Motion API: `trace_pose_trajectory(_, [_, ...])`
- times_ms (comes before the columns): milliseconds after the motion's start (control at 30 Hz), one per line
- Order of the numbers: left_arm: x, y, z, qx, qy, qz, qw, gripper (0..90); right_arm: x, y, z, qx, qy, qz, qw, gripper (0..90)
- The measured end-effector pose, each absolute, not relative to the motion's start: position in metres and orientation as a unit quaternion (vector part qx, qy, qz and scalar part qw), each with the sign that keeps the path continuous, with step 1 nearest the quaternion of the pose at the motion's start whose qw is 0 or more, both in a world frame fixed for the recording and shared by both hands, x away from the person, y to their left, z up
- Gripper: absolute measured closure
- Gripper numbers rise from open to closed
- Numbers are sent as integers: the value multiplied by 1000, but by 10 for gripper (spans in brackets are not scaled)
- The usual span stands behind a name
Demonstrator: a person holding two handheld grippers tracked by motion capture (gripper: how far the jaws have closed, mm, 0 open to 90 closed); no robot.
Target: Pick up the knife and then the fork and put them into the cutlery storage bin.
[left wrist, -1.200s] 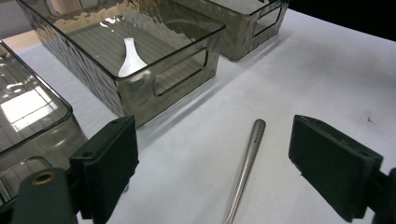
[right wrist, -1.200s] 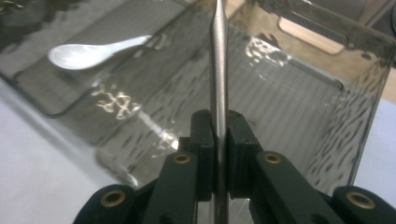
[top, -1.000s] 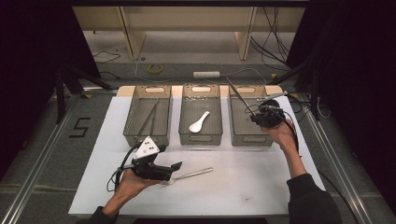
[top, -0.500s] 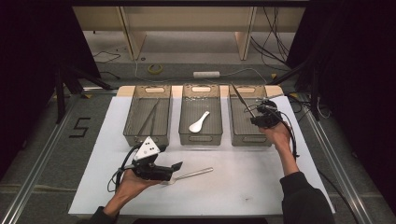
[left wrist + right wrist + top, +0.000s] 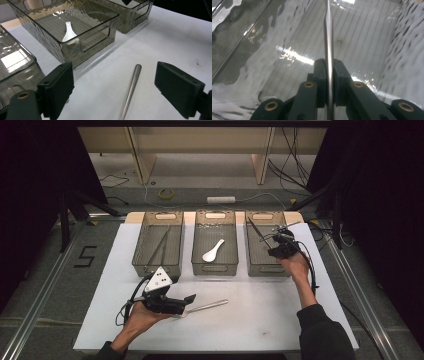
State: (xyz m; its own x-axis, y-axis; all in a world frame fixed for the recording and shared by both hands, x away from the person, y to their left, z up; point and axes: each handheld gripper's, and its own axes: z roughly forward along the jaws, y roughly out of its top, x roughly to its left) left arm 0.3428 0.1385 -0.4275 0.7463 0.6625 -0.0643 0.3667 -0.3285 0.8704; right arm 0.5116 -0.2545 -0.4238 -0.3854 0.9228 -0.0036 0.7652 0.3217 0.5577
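Since a second ago the right hand-held gripper [image 5: 271,245] has shifted slightly farther over the right bin [image 5: 266,265], carrying its thin metal utensil [image 5: 259,234] with it; the left hand-held gripper [image 5: 186,301] and everything on the tabletop [image 5: 260,320] have stayed put.

In the right gripper view the jaws are clenched on the slim metal handle [image 5: 328,50], which runs straight up between the two pads and on over the ribbed floor of the bin; which kind of utensil it is cannot be told. From the high view it slants up and to the left from the hand-held gripper, above the bin's inside.

The left hand-held gripper [image 5: 113,92] is released, its jaws standing wide apart low over the white sheet. A second metal utensil [image 5: 207,306] lies flat on the sheet in front of the bins, and in the left gripper view its rounded handle end [image 5: 132,85] lies between the two jaws, touching neither.

Three smoky transparent bins stand side by side at the far edge of the sheet. The left bin [image 5: 146,265] holds a pair of thin dark sticks, probably chopsticks [image 5: 161,245]. The middle bin [image 5: 215,268] holds a white ceramic soup spoon [image 5: 213,250], also seen in the left gripper view [image 5: 68,31].
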Motion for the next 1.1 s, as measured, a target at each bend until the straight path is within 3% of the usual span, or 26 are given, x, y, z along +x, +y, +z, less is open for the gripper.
trace_pose_trajectory(67, [343, 139, -428, 801, 322, 153, 482, 152, 511, -255, -421, 528, 792, 257, 165, 740])
trace_pose_trajectory(100, [343, 139, -428, 801, 322, 153, 482, 153, 511, -255, -421, 528, 792, 257, 165, 740])
trace_pose_trajectory(133, [343, 138, -428, 800, 323, 152, 482, 153, 510, -255, -414, 522, 793, 275, 157, 659])
trace_pose_trajectory(500, [344, 135, -427, 811, 321, 145, 468, 153, 482, -254, -389, 476, 797, 336, 159, 391])
trace_pose_trajectory(733, [345, 127, -425, 831, 314, 135, 439, 154, 439, -239, -375, 412, 808, 393, 149, 330])
trace_pose_trajectory(1100, [351, 110, -432, 880, 298, 105, 354, 172, 392, -233, -392, 365, 817, 425, 138, 301])
